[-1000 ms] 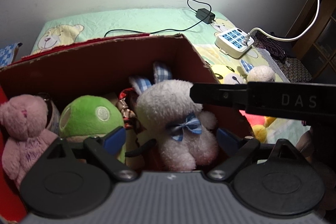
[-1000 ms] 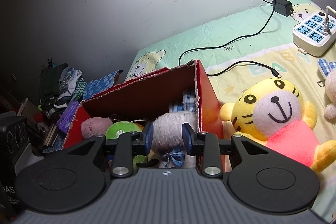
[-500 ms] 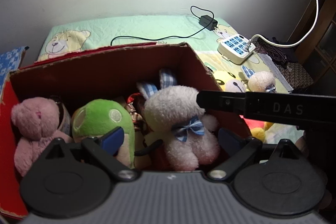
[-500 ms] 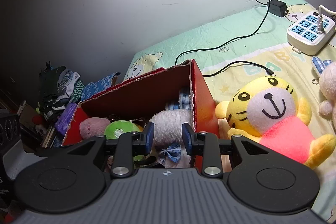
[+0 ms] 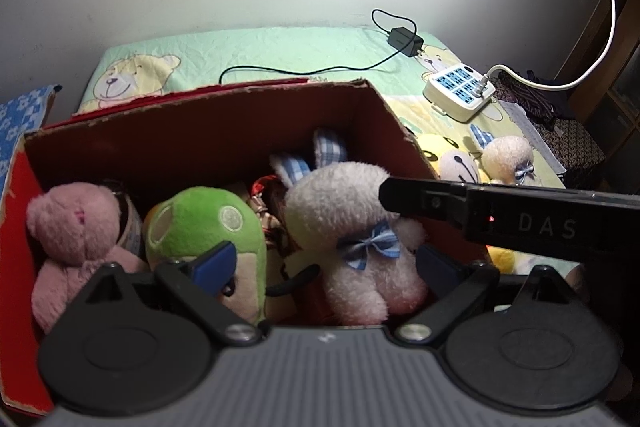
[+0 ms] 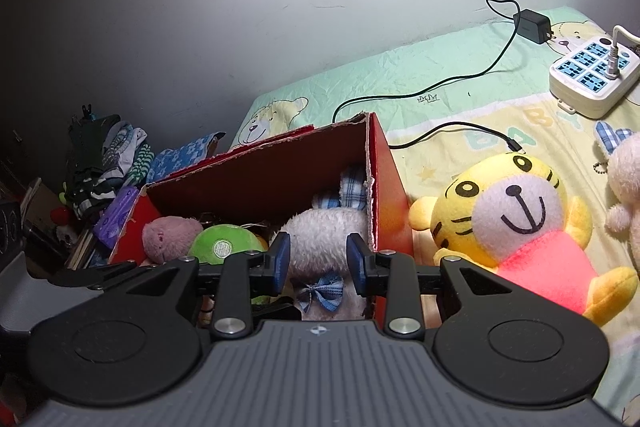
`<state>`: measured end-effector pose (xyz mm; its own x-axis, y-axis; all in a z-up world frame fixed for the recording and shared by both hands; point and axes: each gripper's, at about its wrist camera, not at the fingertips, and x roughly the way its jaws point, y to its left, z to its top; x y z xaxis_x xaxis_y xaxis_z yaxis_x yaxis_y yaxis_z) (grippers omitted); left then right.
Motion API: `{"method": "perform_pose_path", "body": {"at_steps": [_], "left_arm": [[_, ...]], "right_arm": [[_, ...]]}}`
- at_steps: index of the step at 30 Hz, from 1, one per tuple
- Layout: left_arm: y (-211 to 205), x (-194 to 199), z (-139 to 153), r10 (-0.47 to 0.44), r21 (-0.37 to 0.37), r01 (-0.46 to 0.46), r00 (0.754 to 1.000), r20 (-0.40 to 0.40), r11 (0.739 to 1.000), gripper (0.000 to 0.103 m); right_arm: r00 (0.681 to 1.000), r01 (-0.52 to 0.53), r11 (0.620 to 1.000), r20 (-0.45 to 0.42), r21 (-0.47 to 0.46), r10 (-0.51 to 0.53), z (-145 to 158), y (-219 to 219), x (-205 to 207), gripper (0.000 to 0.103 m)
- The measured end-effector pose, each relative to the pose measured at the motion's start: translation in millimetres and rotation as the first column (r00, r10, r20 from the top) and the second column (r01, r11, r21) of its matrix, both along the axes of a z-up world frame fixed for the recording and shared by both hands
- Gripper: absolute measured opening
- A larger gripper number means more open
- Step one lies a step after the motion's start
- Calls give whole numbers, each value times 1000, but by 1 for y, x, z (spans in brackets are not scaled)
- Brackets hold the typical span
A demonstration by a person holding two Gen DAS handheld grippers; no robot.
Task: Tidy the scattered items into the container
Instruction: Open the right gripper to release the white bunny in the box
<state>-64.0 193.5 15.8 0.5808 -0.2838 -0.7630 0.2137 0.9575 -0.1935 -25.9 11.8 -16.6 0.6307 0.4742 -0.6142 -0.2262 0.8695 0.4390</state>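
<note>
**Tongs over the toy box**

Left tongs [image 5: 320, 263] gape wide, holding nothing, above red cardboard box [image 5: 216, 131] w/ pink bear [image 5: 76, 227], green plush [image 5: 204, 227], white bunny [image 5: 344, 219] inside. Right tongs [image 6: 319, 259] nearly closed, pads apart, nothing between, bunny behind them. Yellow tiger plush [image 6: 516, 215] lies on bed [image 6: 440, 83] right of box, beside right tongs, untouched.
</note>
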Motion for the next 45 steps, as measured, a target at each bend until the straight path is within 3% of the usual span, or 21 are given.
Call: {"method": "perform_pose_path", "body": {"at_steps": [15, 21, 25, 38, 45], "left_arm": [[-4, -8, 12, 11, -5, -11, 1000, -3, 1000, 97], [-2, -10, 9, 72, 72, -70, 997, -28, 995, 98], [1, -14, 8, 92, 78, -88, 995, -46, 993, 98], [-4, -22, 9, 145, 158, -140, 989, -25, 977, 99], [-8, -25, 13, 198, 227, -195, 980, 7, 954, 100]], "right_arm": [[999, 33, 999, 28, 12, -33, 9, -7, -10, 34], [999, 44, 999, 25, 21, -44, 11, -9, -17, 36], [998, 57, 998, 33, 20, -58, 13, -10, -23, 40], [996, 72, 997, 50, 29, -73, 13, -16, -43, 40], [995, 75, 996, 65, 47, -78, 13, -22, -49, 40]]}}
